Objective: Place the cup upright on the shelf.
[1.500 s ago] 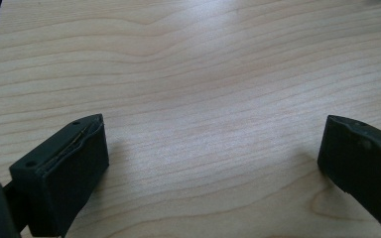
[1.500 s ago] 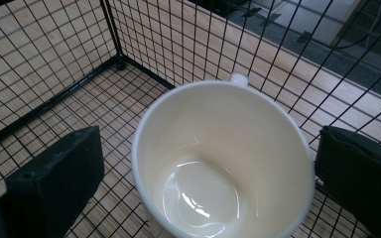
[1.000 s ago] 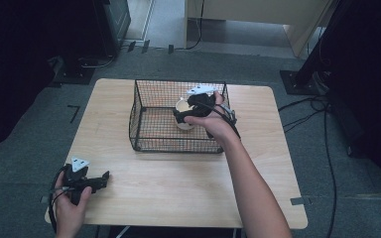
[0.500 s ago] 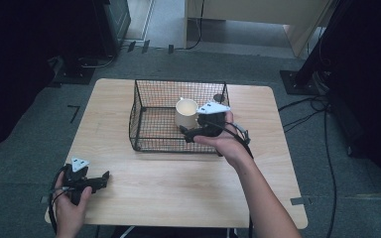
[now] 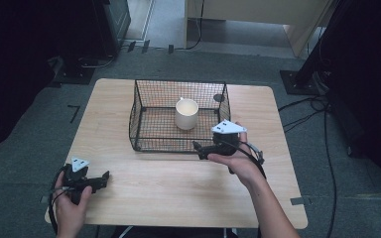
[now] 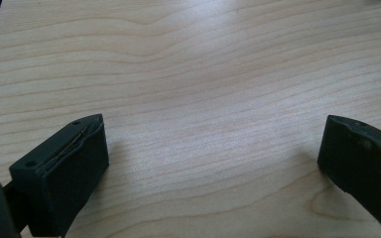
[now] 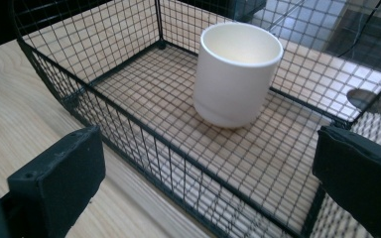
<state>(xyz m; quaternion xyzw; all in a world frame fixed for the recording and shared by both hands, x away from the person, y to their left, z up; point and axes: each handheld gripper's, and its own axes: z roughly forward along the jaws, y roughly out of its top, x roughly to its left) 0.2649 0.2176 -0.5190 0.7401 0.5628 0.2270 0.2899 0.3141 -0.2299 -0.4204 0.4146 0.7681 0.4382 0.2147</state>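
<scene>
White cup [image 5: 186,113] upright inside black wire basket [image 5: 140,104] at frame centre; right tool [image 5: 202,149] and left tool [image 5: 103,178], lower left on worktop [image 5: 178,188], both gape wide, empty.

Your right gripper [image 5: 202,149] has let go of the cup [image 5: 186,113] and pulled back outside the basket [image 5: 144,113].

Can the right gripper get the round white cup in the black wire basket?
Probably yes. The black wire basket has an open top, and the round white cup stands upright alone inside. The right gripper, jaws open, sits just outside the near wall, so it must go over, not through.
</scene>
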